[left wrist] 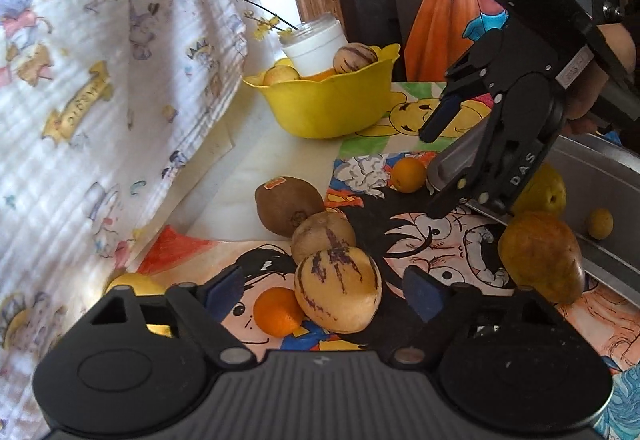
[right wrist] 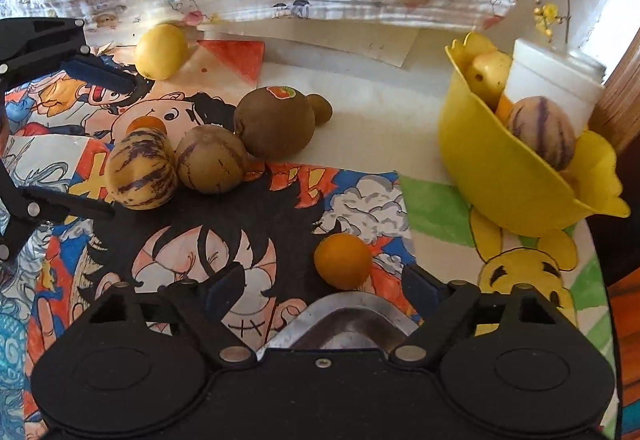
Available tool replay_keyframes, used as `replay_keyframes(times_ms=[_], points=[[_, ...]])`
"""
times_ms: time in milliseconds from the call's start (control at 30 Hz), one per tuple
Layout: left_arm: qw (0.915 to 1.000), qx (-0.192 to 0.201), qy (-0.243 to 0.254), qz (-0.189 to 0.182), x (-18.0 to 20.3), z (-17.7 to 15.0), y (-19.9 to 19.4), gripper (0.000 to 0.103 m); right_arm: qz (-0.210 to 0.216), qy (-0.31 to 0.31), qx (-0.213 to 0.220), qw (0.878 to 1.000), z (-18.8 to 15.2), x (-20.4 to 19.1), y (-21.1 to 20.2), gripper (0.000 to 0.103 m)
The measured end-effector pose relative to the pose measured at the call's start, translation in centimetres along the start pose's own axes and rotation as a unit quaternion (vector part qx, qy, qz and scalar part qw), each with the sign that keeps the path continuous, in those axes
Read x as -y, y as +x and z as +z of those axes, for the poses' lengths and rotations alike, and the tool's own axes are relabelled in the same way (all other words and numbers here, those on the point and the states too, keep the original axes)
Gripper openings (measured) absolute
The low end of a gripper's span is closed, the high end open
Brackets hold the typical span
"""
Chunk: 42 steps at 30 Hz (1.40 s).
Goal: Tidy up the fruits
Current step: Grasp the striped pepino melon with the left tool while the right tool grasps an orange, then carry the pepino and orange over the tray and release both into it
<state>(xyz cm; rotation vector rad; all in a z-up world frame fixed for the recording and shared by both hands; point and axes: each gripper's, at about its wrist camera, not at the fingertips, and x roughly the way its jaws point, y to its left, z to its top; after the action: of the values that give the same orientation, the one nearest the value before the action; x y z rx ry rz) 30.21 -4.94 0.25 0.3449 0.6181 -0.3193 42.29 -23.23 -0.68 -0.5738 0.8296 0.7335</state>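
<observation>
While both sets of jaws stand spread and empty, the left gripper [left wrist: 324, 290] frames a striped melon [left wrist: 338, 288]; the right gripper [right wrist: 324, 286] has a small orange [right wrist: 343, 260] at twelve o'clock.

Left claw [left wrist: 328, 290] spread wide, right claw [right wrist: 324, 290] spread wide
</observation>
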Motion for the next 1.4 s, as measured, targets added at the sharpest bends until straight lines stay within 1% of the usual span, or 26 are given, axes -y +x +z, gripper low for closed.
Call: replay_keyframes(times_ms=[167,300,367,500,700,767,833,900,1000,1067,1267,1400], points=[[0.9999,-0.011,0.002,-0.009,0.0,0.1,0.8,0.077,0.008,0.009,-0.002,1.000,0.0,0.5,1.2,0.075],[0.9998,-0.017,-0.005,-0.013,-0.2,0.1,1.2,0.069,0.017,0.023,0.000,1.000,-0.1,0.8,1.6,0.070],[0.9997,-0.020,-0.005,-0.015,-0.1,0.1,1.5,0.065,0.021,0.029,0.004,0.999,-0.1,0.9,1.6,0.064],[0.9997,-0.020,-0.001,-0.015,0.0,0.1,1.6,0.063,0.024,0.038,0.007,0.999,-0.1,1.1,1.6,0.059],[0.9997,-0.022,-0.001,-0.012,0.3,0.2,1.7,0.059,0.017,0.046,0.015,0.999,-0.3,1.2,1.4,0.049],[0.9997,-0.022,0.001,-0.008,0.4,0.2,1.7,0.058,0.011,0.046,0.017,0.999,-0.3,1.2,1.3,0.042],[0.9997,-0.022,0.002,-0.006,0.4,0.2,1.8,0.058,0.005,0.045,0.019,0.999,-0.4,1.2,1.2,0.038],[0.9997,-0.021,0.011,-0.001,0.7,0.2,1.8,0.058,0.002,0.049,0.021,0.999,-0.5,1.3,1.2,0.037],[0.9990,-0.022,0.038,0.013,1.4,0.2,1.9,0.058,-0.002,0.050,0.023,0.998,-0.6,1.2,1.1,0.036],[0.9984,-0.023,0.048,0.020,1.8,0.2,1.9,0.058,0.001,0.050,0.026,0.998,-0.6,1.1,1.1,0.036],[0.9981,-0.028,0.050,0.023,2.0,0.3,1.9,0.056,0.012,0.048,0.039,0.998,-0.5,0.4,0.3,0.036],[0.9988,-0.034,0.031,0.017,1.8,0.4,1.6,0.056,0.016,0.049,0.045,0.998,-0.8,-0.1,-0.5,0.036]])
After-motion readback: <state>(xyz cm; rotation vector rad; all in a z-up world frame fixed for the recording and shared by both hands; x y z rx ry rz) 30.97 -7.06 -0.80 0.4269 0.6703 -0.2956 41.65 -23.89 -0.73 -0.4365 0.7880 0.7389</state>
